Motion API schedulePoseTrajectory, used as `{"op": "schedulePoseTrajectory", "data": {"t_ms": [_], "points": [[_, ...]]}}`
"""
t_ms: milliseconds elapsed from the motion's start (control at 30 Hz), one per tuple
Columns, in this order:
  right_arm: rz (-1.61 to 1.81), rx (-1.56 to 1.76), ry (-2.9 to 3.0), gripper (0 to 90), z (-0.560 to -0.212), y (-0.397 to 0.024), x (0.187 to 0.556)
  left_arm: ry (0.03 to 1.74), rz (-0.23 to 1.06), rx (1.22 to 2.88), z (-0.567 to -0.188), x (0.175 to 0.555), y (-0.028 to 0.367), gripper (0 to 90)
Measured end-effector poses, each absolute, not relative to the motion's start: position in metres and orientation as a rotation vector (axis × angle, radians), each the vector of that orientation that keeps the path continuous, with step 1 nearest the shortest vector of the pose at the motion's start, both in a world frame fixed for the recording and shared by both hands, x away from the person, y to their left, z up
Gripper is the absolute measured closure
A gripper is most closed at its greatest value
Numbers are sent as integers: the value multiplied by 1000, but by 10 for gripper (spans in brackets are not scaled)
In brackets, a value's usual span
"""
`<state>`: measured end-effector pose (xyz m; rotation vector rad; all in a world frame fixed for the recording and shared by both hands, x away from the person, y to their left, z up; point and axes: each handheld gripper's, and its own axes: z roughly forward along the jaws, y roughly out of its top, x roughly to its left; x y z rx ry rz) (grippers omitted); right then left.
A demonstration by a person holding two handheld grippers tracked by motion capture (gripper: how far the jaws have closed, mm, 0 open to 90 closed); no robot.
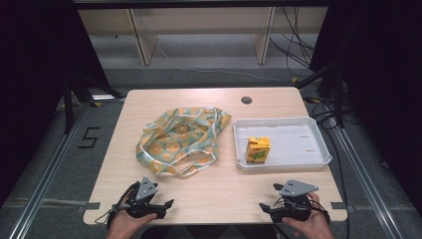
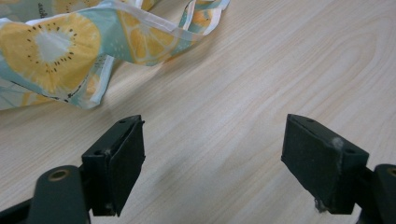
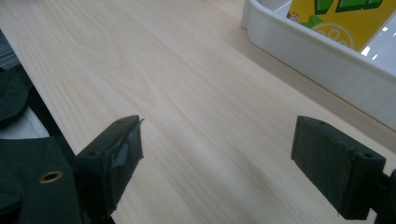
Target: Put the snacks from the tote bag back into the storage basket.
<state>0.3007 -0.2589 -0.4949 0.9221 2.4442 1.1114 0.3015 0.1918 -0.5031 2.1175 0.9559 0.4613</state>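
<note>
High view first: I have my left gripper (image 1: 166,204) at seven o'clock on the table (image 1: 224,194), jaws spread with nothing between them. My right gripper (image 1: 266,196) sits at five o'clock, jaws spread wide over bare wood and holding nothing. Farther out, at ten o'clock from the left gripper, lies a crumpled fruit-print bag (image 1: 181,139), apart from both grippers. Toward one o'clock from the right gripper, a yellow juice carton (image 1: 259,150) stands upright in the near left part of a white tray (image 1: 298,164).
</note>
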Motion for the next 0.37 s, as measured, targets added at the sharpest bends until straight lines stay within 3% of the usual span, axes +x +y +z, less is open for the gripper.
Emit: {"op": "schedulePoseTrajectory", "data": {"t_ms": [367], "points": [[1068,892,2445,181,-498,-262,302,967,463,2140,-505,304,193,207]]}}
